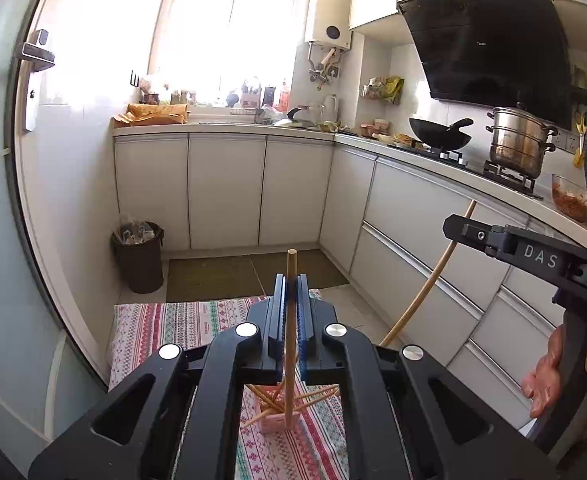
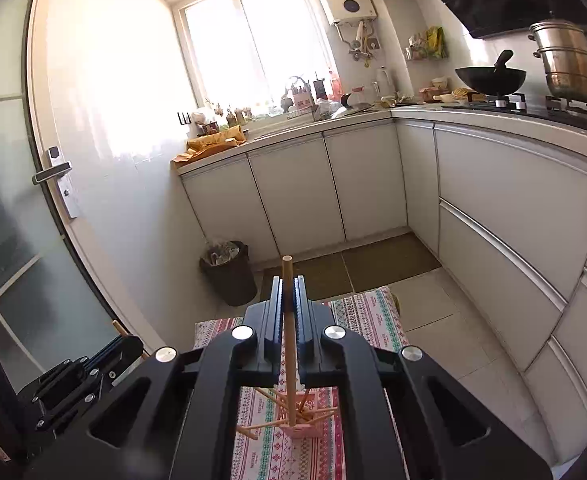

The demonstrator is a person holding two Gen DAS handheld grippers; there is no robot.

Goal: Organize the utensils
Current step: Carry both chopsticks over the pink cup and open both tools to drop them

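**Chopsticks lifted clear of the holder**

Above the pink holder (image 1: 274, 420), the left gripper (image 1: 292, 300) is clamped on one chopstick (image 1: 291, 268). The right gripper (image 2: 289, 304) clamps a second chopstick (image 2: 287, 276). Transfer step in hand, apparently; next, each stick needs lowering upright into that holder.

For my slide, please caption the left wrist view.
Left hand-held gripper shut on one chopstick above scattered chopsticks on a patterned cloth.
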